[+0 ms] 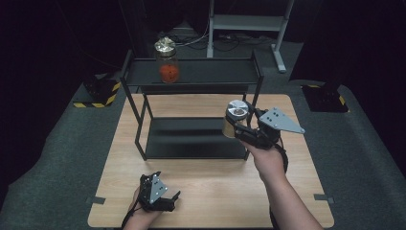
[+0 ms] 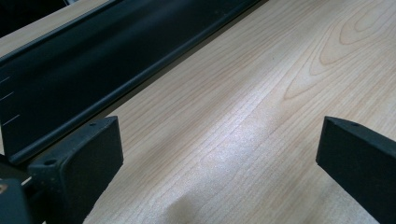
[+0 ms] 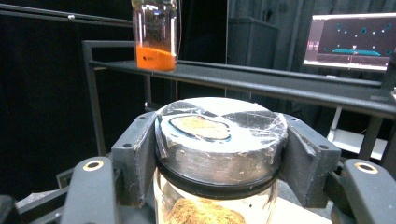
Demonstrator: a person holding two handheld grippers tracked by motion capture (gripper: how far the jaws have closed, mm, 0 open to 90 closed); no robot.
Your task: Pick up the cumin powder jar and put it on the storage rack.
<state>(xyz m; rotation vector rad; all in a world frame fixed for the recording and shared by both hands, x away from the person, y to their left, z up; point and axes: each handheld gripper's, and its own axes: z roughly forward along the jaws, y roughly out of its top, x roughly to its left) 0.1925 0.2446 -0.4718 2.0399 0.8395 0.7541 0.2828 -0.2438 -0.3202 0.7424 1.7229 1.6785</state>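
Right hand-held gripper (image 3: 219, 154) pinches a round glass jar (image 3: 217, 158) under its film-wrapped lid; left hand-held gripper (image 2: 219, 154) spread over woodgrain.

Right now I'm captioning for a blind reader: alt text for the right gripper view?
The right tool clamps a glass jar by its silver lid. Beyond, a jar of orange contents stands on a black shelf.
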